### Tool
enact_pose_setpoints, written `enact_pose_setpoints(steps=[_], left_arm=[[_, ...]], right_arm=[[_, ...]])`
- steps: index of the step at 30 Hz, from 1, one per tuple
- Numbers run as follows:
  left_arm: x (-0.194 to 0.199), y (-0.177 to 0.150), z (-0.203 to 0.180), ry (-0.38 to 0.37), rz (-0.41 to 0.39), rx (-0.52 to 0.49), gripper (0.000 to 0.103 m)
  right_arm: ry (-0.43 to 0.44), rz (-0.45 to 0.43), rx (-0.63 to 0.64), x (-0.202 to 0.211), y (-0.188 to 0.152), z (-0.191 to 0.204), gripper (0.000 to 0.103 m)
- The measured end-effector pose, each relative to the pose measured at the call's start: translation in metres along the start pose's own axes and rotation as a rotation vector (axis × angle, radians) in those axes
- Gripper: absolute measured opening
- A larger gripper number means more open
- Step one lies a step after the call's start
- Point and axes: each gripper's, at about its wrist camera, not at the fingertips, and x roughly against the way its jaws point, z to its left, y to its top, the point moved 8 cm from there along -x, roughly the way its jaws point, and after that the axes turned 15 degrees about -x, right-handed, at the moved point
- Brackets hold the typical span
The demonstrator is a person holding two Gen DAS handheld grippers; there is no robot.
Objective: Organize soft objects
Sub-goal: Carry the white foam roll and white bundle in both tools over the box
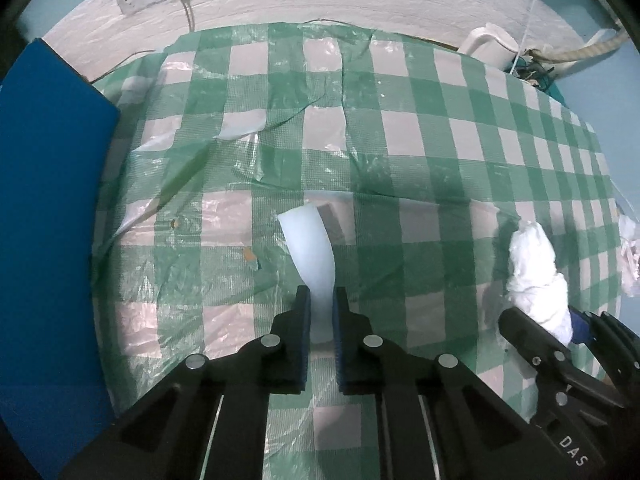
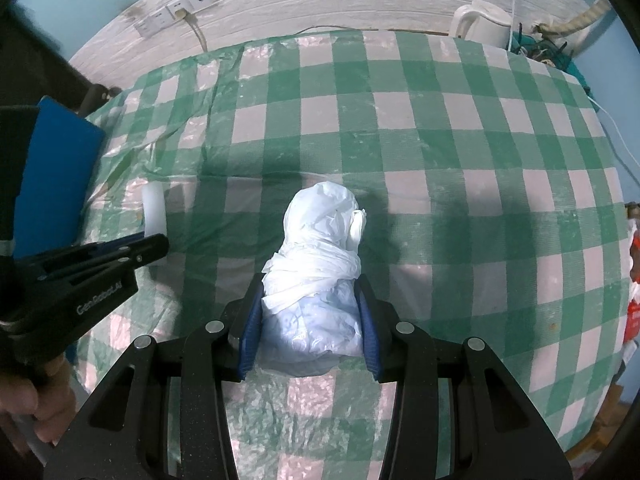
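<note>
Left wrist view: left gripper (image 1: 321, 300) clamped narrow on white foam strip (image 1: 310, 248), above green checked tablecloth (image 1: 440, 152); blue pad (image 1: 48, 200) at left edge. Right wrist view: right gripper (image 2: 310, 304) closed around white plastic bag bundle (image 2: 320, 264), over same cloth; strip (image 2: 154, 208) well apart, far left.

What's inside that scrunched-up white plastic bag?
The white plastic bag is bunched and twisted shut, squeezed by the right hand-held gripper. Only wrinkled plastic shows; anything inside is covered. Under it lies the green checked tablecloth.
</note>
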Motion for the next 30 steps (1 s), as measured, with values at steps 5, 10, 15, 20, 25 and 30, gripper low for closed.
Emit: enact_pose_setpoints(steps=[5, 10, 15, 20, 25, 30], left_arm=[[0.019, -0.020, 0.014, 0.003, -0.026, -0.017, 0.010], [0.035, -0.028, 0.023, 0.052, -0.067, -0.066, 0.010], [0.051, -0.030, 0.024, 0.094, -0.104, -0.108, 0.010], [0.069, -0.036, 0.026, 0.110, -0.138, -0.139, 0.010], [0.080, -0.034, 0.022, 0.116, -0.165, -0.157, 0.010], [0.095, -0.039, 0.027, 0.128, -0.189, -0.170, 0.010]], right_arm=[[0.007, -0.002, 0.023, 0.004, -0.002, 0.010, 0.042], [0.012, -0.007, 0.042, 0.011, -0.003, 0.019, 0.042], [0.023, -0.017, 0.065, 0.021, -0.005, 0.032, 0.042], [0.029, -0.035, 0.099, 0.032, -0.007, 0.047, 0.042], [0.038, -0.050, 0.137, 0.043, -0.010, 0.061, 0.042], [0.053, -0.068, 0.167, 0.056, -0.012, 0.077, 0.042]])
